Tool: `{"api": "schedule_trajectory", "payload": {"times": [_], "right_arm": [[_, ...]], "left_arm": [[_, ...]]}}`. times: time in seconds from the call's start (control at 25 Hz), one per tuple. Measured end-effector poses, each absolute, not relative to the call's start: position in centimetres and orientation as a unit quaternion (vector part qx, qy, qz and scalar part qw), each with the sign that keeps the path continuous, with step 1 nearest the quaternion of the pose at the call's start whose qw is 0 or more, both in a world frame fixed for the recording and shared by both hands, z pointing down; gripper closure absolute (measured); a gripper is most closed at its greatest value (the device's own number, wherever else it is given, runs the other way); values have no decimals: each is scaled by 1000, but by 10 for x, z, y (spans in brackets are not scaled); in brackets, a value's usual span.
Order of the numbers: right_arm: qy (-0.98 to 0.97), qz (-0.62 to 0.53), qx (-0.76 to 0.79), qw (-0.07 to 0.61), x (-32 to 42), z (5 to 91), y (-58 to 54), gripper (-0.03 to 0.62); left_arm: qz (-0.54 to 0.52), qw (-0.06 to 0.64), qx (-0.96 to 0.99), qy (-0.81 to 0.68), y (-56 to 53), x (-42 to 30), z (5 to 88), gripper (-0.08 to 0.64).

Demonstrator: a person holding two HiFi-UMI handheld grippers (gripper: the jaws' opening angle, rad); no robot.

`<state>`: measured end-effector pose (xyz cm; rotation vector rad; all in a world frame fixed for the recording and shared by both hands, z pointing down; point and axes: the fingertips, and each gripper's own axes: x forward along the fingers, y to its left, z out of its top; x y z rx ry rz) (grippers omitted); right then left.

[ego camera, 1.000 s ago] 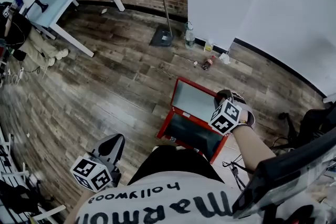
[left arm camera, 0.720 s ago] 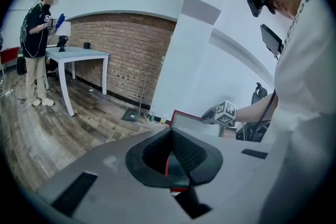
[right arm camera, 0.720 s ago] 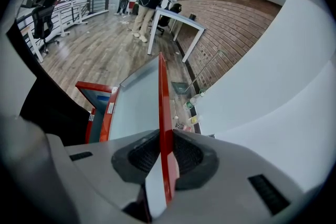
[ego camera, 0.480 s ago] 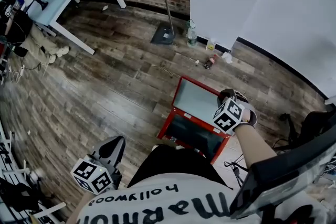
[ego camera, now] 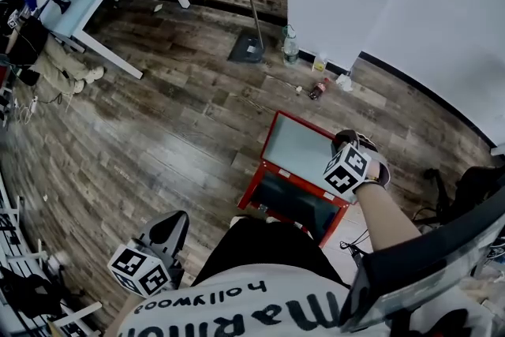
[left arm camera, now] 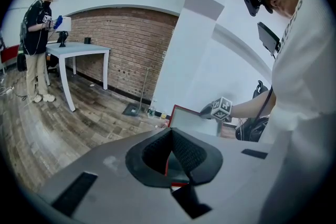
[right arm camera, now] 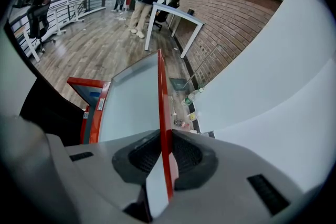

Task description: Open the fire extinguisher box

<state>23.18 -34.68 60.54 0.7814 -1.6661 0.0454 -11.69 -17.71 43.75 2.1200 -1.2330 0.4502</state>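
Right gripper (right arm camera: 164,138) is clamped on the red rim of the half-raised door (ego camera: 296,147) (jaws have just nipped in tighter) of the fire extinguisher box (ego camera: 250,189) sitting on the wood floor (ego camera: 158,138), so I'd follow the hinge arc without twisting, left gripper (left arm camera: 169,132) pinched together on nothing, hanging idle.

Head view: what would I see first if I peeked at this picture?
The bright red fire extinguisher box on the wooden floor, low in the middle of the picture, jumps out first. Its grey door stands open, and the right gripper is clamped on the door's red edge. The left gripper hangs shut and empty at the bottom left.
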Motion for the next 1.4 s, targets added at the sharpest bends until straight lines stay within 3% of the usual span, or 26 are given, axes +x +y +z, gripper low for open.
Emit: {"api": "schedule_trajectory", "payload": {"times": [1.4], "right_arm": [[-728,105,387,556,244,631,-364,526]], "left_arm": [[178,337,778,-500,-143,-141,447,554]]}}
